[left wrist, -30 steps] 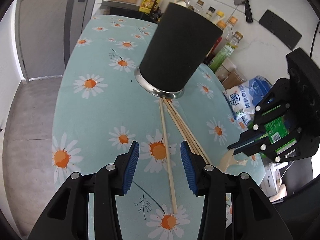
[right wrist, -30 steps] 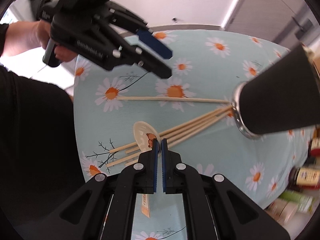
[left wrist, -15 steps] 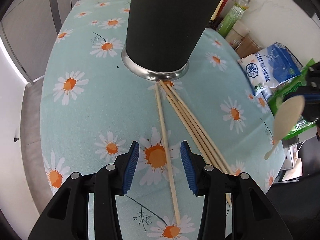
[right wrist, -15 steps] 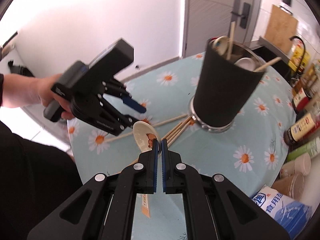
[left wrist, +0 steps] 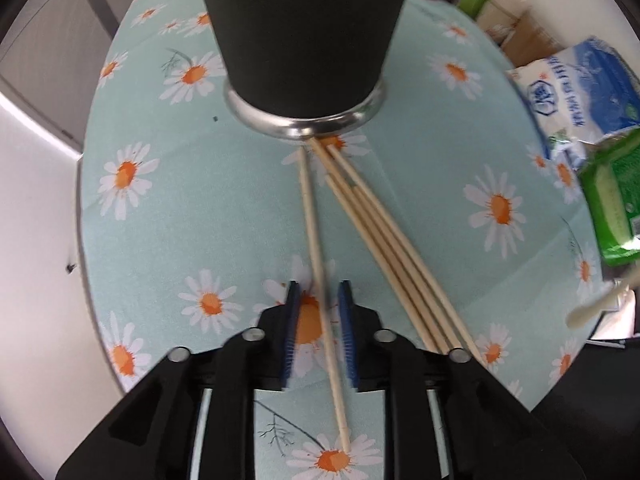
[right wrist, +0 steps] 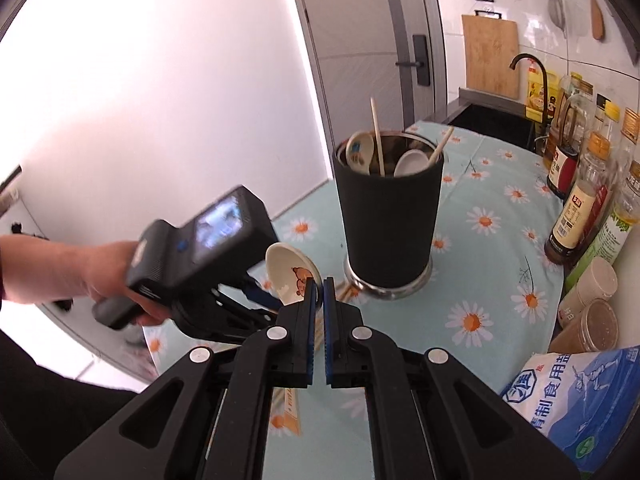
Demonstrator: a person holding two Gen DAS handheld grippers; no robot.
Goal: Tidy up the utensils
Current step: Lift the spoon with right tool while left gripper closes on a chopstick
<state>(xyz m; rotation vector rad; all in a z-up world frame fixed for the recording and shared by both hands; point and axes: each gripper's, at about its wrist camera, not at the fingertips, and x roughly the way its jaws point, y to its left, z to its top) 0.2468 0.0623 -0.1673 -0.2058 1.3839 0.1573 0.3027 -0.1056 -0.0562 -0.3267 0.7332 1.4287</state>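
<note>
A black utensil holder (left wrist: 308, 40) with a steel base stands on the daisy tablecloth (left wrist: 168, 208); in the right wrist view the holder (right wrist: 388, 220) contains spoons and chopsticks. A single chopstick (left wrist: 314, 232) lies apart from a bundle of several chopsticks (left wrist: 392, 248). My left gripper (left wrist: 319, 320) points down over the single chopstick. Its jaws are closing, with the stick between the blue pads and a gap on each side. My right gripper (right wrist: 319, 292) is shut on a cream spoon (right wrist: 290, 272) with a bear print, held in the air in front of the holder. The spoon's handle tip (left wrist: 596, 308) shows at the right edge.
Sauce bottles (right wrist: 576, 208) and jars (right wrist: 592, 320) line the table's right side, beside a blue salt bag (right wrist: 580, 400) and a green packet (left wrist: 616, 200). A sink with a black faucet (right wrist: 528, 64) lies behind. The person's hand (right wrist: 108, 276) is at left.
The left gripper came down closer to the holder and its jaws narrowed around the single chopstick. The right gripper rose off the table with the spoon and tilted up to face the holder.
</note>
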